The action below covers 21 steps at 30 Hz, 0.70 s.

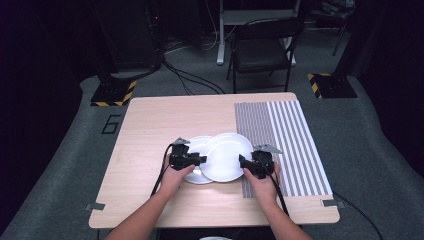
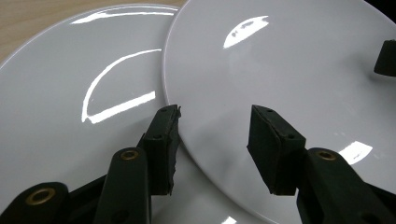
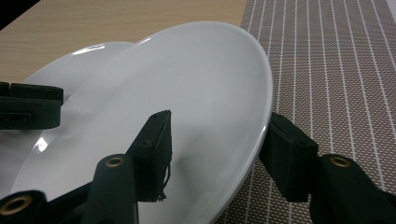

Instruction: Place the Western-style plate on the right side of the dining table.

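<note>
Two white plates lie in the middle of the table. The upper plate [image 1: 227,155] overlaps the lower plate [image 1: 196,144] and reaches onto the striped placemat [image 1: 290,145]. My left gripper [image 1: 204,160] is shut on the upper plate's left rim. In the left gripper view, one jaw of the left gripper [image 2: 215,121] is outside the rim over the lower plate [image 2: 70,93], the other on the upper plate [image 2: 280,60]. My right gripper [image 1: 241,161] is shut on the right rim. In the right gripper view the upper plate [image 3: 196,79] tilts between the jaws of the right gripper [image 3: 219,116], above the lower plate [image 3: 88,53].
The wooden table [image 1: 150,130] has bare room left of and behind the plates. The striped placemat [image 3: 327,70] covers its right part. A dark folding chair [image 1: 262,50] stands beyond the far edge, with cables and stand bases on the floor.
</note>
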Each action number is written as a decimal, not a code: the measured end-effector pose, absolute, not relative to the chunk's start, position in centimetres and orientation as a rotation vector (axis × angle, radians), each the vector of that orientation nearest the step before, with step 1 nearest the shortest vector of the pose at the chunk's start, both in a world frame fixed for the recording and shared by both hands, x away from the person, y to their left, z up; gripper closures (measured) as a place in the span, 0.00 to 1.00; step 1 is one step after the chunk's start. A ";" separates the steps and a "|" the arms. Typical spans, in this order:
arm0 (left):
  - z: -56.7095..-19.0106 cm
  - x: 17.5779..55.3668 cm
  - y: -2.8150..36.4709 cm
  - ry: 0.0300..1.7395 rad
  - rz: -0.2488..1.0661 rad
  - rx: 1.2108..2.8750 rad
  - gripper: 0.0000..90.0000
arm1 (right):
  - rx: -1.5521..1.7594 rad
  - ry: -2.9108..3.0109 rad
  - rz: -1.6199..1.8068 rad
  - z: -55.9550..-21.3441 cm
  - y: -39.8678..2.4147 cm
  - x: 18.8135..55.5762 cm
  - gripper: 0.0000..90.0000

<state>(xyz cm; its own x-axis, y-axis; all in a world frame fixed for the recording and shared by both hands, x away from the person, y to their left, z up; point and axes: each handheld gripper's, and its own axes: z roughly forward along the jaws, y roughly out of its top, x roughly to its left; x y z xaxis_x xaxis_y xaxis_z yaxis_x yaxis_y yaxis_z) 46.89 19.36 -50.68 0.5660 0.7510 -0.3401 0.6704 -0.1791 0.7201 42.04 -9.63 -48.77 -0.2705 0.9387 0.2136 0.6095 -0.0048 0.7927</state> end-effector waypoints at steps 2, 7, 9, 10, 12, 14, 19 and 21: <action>-50.6 46.9 19.2 1.145 0.114 1.898 0.59 | 1.599 1.900 1.171 -48.8 -9.8 42.0 0.50; -50.6 46.9 19.2 1.137 0.115 1.879 0.59 | 1.616 1.901 1.170 -49.0 -10.2 41.7 0.52; -50.6 46.9 19.2 1.138 0.120 1.881 0.59 | 1.615 1.909 1.160 -49.2 -10.2 41.7 0.52; -50.6 46.9 19.2 1.138 0.126 1.888 0.59 | 1.619 1.913 1.159 -49.3 -10.2 41.7 0.52; -50.7 46.9 19.3 1.144 0.132 1.891 0.59 | 1.633 1.917 1.156 -49.6 -10.3 41.6 0.52; -50.7 46.9 19.3 1.152 0.133 1.888 0.59 | 1.648 1.916 1.169 -49.9 -10.3 41.6 0.52; -50.9 46.8 19.2 1.148 0.135 1.897 0.59 | 1.675 1.922 1.190 -50.5 -10.3 41.6 0.52; -50.9 46.7 19.1 1.145 0.154 1.905 0.57 | 1.679 1.914 1.196 -50.6 -10.2 41.5 0.52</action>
